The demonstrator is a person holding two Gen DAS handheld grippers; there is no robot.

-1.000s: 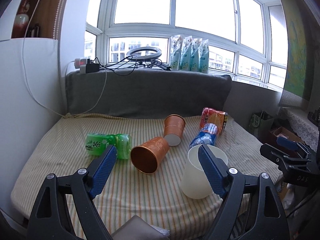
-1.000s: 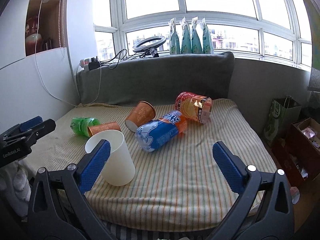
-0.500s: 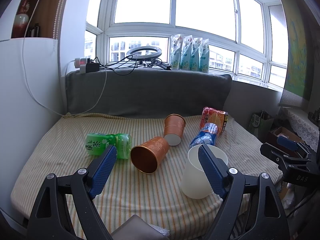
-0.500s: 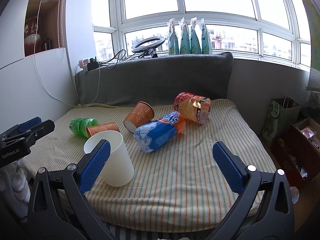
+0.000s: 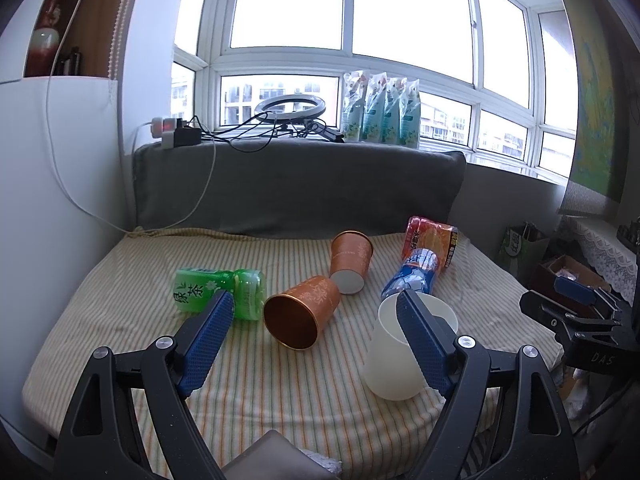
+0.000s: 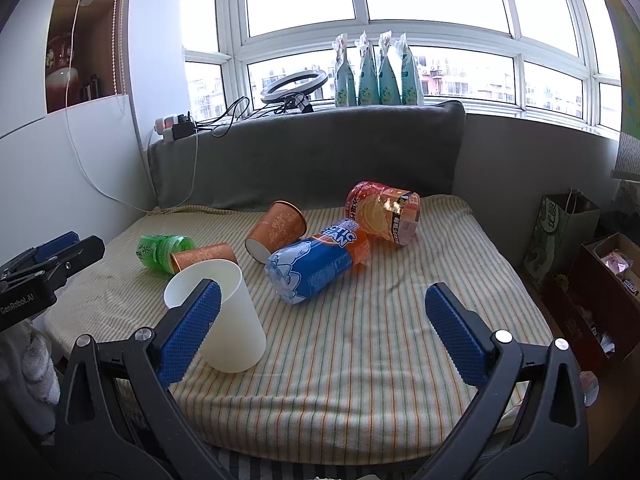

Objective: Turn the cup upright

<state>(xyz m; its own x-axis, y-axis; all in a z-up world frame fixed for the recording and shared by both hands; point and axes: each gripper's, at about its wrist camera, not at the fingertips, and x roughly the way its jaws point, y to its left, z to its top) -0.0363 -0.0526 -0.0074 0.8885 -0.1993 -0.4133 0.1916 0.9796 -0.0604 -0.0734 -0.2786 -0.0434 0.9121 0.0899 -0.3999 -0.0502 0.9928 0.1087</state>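
Nothing had shifted over the last second: I held both the left gripper and right gripper spread, empty. The white cup stood upright by the right gripper's left finger; the orange cup ahead lay sideways.

Left claw gapes over the bed — white cup upright behind its right finger, orange cup lying between.

Blue dimpled fingers on black frames. Between them, a copper-orange floral cup; at the right finger, a plain white cup. Beyond: green bottle, blue-orange bottle, cream bedsheet with orange-green stripes.
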